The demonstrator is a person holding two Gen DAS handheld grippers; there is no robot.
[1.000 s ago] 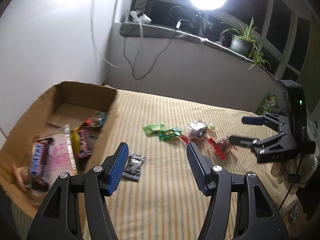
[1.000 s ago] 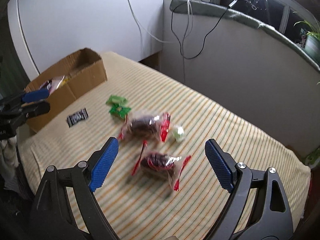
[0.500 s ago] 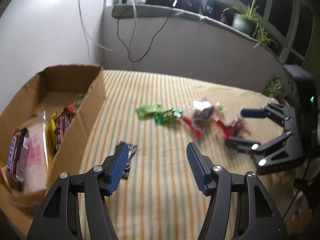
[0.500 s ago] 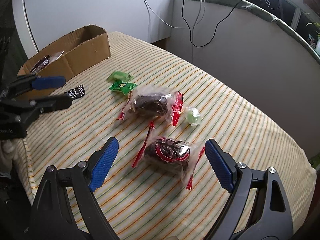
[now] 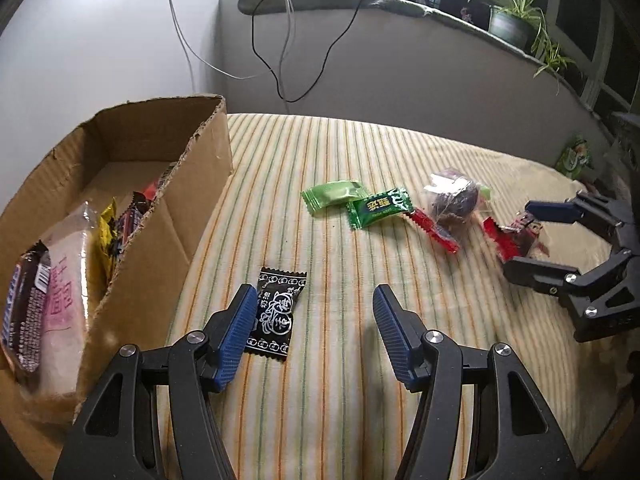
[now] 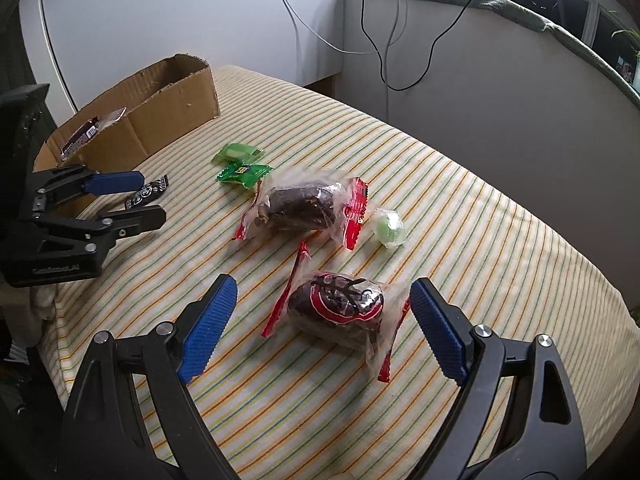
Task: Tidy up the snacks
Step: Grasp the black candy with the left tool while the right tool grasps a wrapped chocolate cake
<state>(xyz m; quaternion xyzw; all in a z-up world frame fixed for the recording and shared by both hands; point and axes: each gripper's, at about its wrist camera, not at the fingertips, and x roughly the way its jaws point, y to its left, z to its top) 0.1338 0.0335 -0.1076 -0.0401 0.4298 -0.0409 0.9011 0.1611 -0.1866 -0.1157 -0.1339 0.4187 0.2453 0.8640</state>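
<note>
Lying scattered across the striped cloth (image 6: 460, 208) of the table: two clear red-edged packets with dark cakes, two green candies, one pale green round sweet, one black sachet.

Sitting nearest the right gripper (image 6: 322, 322): the near cake packet (image 6: 340, 312), resting between the wide-spread jaws, with both blue pads clear of the wrapper. Holding nothing.

Lying just behind it, toward the table's middle: the far cake packet (image 6: 304, 206), with the pale green round sweet (image 6: 390, 227) just beside its red end.

Resting side by side further toward the box: the light green candy (image 5: 334, 194) and the dark green candy (image 5: 380, 208), touching or overlapping at one end.

Lying near the box-side edge of the table: the black sachet (image 5: 276, 314), flat on the cloth, its one side hidden behind the inner pad of the left gripper (image 5: 312, 334). Standing moderately apart: the left jaws, gripping nothing; contact with the sachet cannot be told.

Standing along that same edge of the table: the cardboard box (image 5: 200, 184), open-topped, already containing a dark chocolate bar (image 5: 24, 320), a clear pink-printed packet (image 5: 66, 276) and further wrapped bars.

Hanging down the wall behind the table: cables (image 5: 280, 60).
</note>
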